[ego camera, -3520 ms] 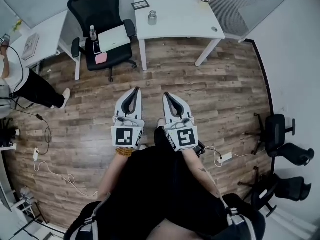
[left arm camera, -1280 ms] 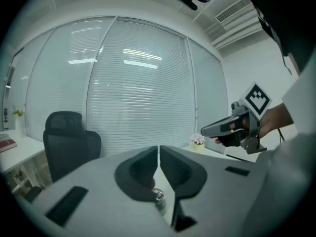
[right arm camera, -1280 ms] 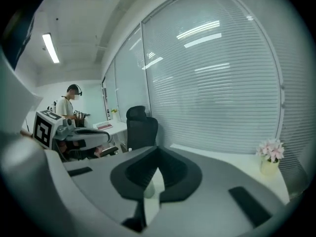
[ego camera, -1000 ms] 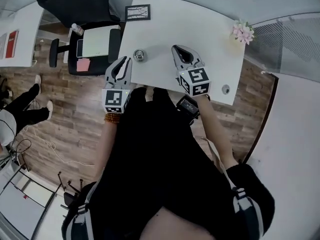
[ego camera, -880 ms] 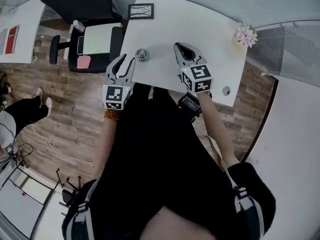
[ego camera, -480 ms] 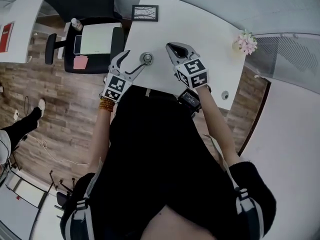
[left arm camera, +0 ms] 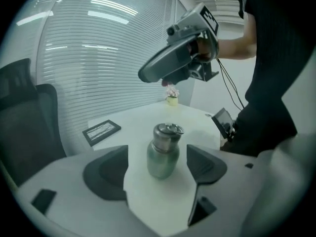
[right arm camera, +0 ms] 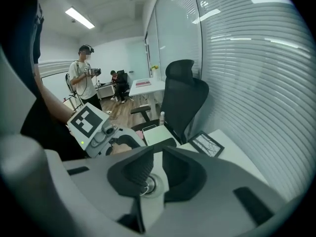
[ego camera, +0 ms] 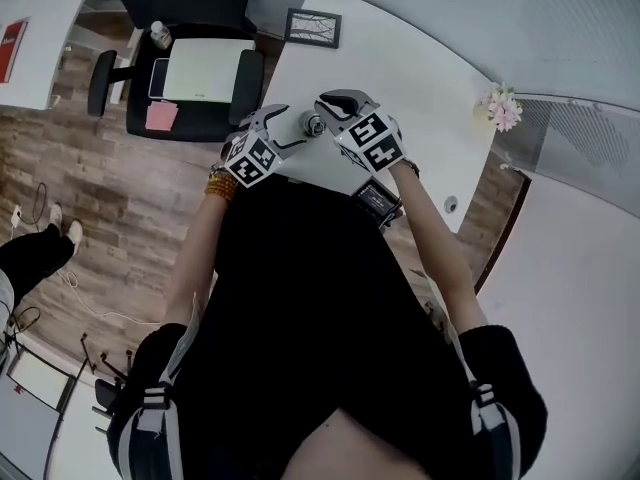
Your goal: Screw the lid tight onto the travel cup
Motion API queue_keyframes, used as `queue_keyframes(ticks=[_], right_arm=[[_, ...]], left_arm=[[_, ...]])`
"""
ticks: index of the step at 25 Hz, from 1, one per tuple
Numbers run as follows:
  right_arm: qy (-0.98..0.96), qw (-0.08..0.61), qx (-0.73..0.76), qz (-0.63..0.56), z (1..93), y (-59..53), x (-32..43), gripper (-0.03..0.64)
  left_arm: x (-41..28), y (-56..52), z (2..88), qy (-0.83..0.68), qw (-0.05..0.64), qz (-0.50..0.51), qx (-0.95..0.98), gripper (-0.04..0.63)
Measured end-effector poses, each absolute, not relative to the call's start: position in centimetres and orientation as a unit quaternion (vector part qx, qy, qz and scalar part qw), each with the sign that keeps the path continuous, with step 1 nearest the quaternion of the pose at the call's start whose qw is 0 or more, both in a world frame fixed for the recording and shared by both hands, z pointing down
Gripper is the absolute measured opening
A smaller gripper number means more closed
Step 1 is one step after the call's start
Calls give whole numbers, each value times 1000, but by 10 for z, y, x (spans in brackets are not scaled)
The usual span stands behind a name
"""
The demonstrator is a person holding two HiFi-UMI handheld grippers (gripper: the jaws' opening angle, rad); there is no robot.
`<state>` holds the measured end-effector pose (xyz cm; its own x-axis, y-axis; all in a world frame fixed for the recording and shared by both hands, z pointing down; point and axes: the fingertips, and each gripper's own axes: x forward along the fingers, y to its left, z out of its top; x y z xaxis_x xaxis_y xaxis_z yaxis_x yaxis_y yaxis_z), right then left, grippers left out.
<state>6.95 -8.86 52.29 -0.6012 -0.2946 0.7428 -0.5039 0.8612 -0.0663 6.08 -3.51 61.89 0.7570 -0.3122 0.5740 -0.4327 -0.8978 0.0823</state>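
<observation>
Left hand-held gripper (left arm camera: 157, 174) released: jaws just opened wide, straddling travel cup (left arm camera: 163, 154) upright on table (left arm camera: 197, 120), pads clear of both sides. Right hand-held gripper (right arm camera: 158, 171) directly over lid (left arm camera: 168, 131): jaws just opening, narrow gap, gripping nothing.

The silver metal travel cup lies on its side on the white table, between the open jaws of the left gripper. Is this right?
No: the silver metal travel cup stands upright, as the left gripper view shows. It is on the white table, between the open jaws of the left gripper, which have just been opening.
</observation>
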Motion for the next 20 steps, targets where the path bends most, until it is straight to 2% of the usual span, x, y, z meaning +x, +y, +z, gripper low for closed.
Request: queue_keyframes(ticks=[5, 8, 13, 20], right_arm=[[-863, 450, 164, 158, 553, -65, 66, 161], [-846, 477, 166, 170, 568, -54, 71, 202], [-829, 481, 195, 208, 587, -51, 75, 263], [-822, 453, 238, 249, 604, -47, 79, 264]], left_arm=[[75, -38, 637, -173, 104, 306, 930, 362], [89, -32, 643, -150, 96, 312, 933, 363], [102, -38, 653, -158, 76, 317, 932, 362], [101, -27, 668, -154, 40, 343, 926, 341]])
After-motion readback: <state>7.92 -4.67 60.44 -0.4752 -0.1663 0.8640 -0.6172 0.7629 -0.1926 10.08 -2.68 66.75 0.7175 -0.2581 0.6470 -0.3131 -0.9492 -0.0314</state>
